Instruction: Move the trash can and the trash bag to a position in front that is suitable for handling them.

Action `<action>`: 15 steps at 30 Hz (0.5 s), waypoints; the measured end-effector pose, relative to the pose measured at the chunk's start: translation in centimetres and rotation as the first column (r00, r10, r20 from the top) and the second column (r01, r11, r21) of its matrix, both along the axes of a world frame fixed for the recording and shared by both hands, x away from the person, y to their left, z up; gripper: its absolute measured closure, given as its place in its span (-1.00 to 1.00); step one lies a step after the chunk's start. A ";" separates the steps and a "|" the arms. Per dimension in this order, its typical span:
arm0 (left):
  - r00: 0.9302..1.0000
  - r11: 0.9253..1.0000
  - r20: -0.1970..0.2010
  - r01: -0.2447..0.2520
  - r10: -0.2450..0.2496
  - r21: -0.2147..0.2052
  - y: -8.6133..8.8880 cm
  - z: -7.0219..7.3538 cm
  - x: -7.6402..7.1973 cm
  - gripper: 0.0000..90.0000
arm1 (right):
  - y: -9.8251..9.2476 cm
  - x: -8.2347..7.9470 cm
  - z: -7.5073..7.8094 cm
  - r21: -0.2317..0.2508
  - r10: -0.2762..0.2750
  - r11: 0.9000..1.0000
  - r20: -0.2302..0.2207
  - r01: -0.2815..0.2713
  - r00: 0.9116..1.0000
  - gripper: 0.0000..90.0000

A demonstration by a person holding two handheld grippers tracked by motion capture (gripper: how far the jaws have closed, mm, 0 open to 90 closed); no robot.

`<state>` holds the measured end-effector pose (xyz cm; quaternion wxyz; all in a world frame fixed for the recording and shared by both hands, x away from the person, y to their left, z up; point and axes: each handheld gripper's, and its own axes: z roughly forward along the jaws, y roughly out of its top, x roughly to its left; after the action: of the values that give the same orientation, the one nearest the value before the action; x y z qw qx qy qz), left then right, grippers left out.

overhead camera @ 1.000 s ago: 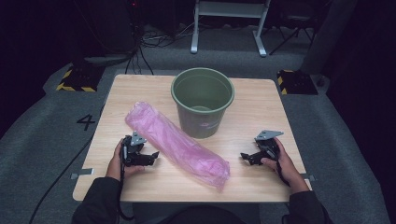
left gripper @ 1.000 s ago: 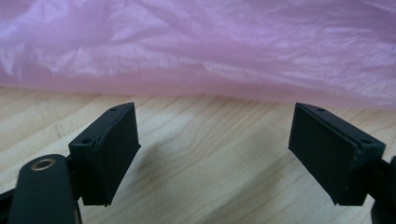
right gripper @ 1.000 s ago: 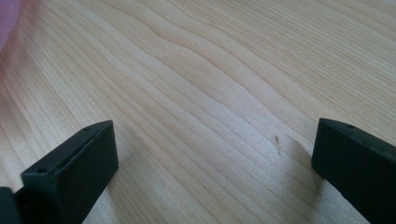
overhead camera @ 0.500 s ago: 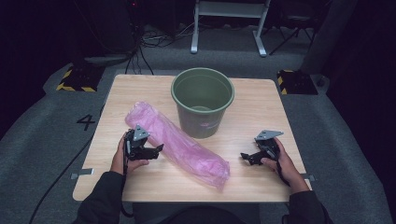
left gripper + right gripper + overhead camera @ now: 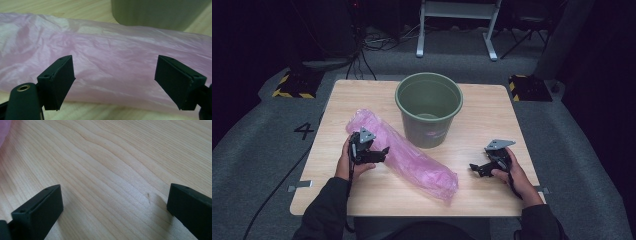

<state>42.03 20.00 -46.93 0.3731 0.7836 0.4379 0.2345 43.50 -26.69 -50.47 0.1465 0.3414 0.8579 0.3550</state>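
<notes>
**Closing in on the pink bag beside the bucket**

Reaching in from the near-left of the green bucket (image 5: 428, 109), the left gripper (image 5: 382, 151) in the high view now has its jaw tips over the edge of the pink plastic bag (image 5: 404, 156). A second ago it sat just clear of the bag, farther from the bucket; half a second ago it had started to turn in. That shift reads as the start of a grasp on the bag, probably to lift it and line the bucket. The bag lies flat on the table (image 5: 492, 115), running from the bucket's left side down past its front, with its upper edge touching or nearly touching the bucket's base; it looks unmoved across all three moments. The right gripper (image 5: 473, 167) rests on bare wood to the near-right of the bucket, well apart from the bag's lower end, in the same spot as before.

Seen from the left gripper view, the jaws stand wide apart with the pink plastic bag (image 5: 112, 57) spread between and behind them, nothing pinched yet. The bucket's wall (image 5: 160, 12) rises just beyond the bag.

From the right gripper view, the jaws are likewise spread wide over plain table (image 5: 112, 170), holding nothing; a sliver of pink bag (image 5: 3, 130) shows at the upper-left corner.
</notes>
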 end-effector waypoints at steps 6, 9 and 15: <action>1.000 1.000 -0.009 -0.021 0.021 -0.005 -0.4 -0.3 1.7 -0.64 | 0.0 0.0 0.0 0.000 -0.001 1.000 0.000 0.001 1.000 -0.99; 1.000 0.999 -0.017 -0.026 0.026 0.028 -0.8 -0.9 2.4 -0.64 | 0.0 0.0 0.0 0.000 0.000 1.000 0.000 0.000 1.000 -0.99; 0.996 0.997 -0.063 -0.060 0.062 0.041 -0.3 -2.1 3.0 -0.64 | 0.0 0.0 0.0 0.000 0.000 1.000 0.000 0.000 1.000 -0.98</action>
<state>45.06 19.70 -49.04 0.3358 0.7843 0.4688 0.2289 43.50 -26.69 -50.47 0.1467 0.3414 0.8579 0.3548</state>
